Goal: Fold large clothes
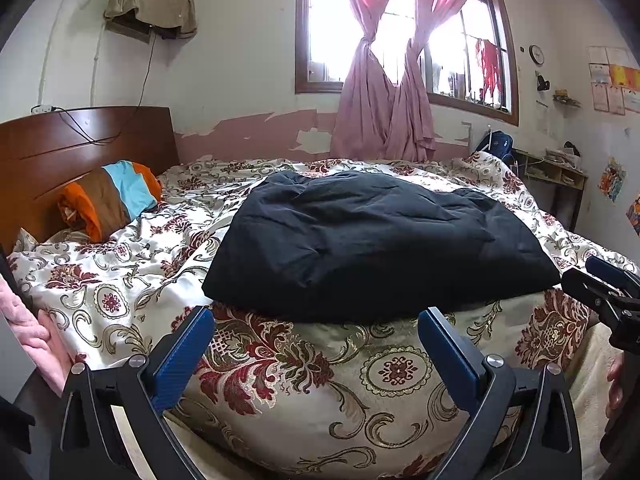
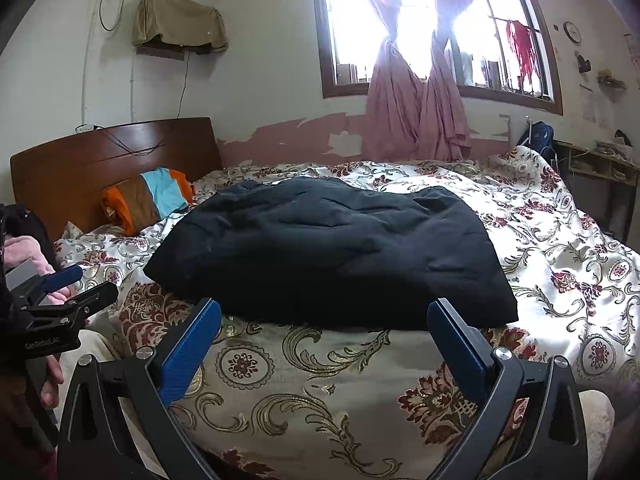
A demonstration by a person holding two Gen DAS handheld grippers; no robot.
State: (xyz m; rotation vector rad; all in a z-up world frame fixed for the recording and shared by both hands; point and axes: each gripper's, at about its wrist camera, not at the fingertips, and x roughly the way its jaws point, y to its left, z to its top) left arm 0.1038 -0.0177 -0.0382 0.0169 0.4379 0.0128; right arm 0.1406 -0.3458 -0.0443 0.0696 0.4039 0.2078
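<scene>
Floral quilt (image 1: 132, 268) covers the bed. Striped orange, brown and blue pillow (image 1: 114, 200) against wooden headboard (image 1: 80, 140). Pink curtains (image 1: 384, 92) knotted at bright window (image 1: 328, 24). Wall clock (image 1: 536, 54) right of window; cloth-draped shelf (image 1: 150, 4) above the headboard.
</scene>
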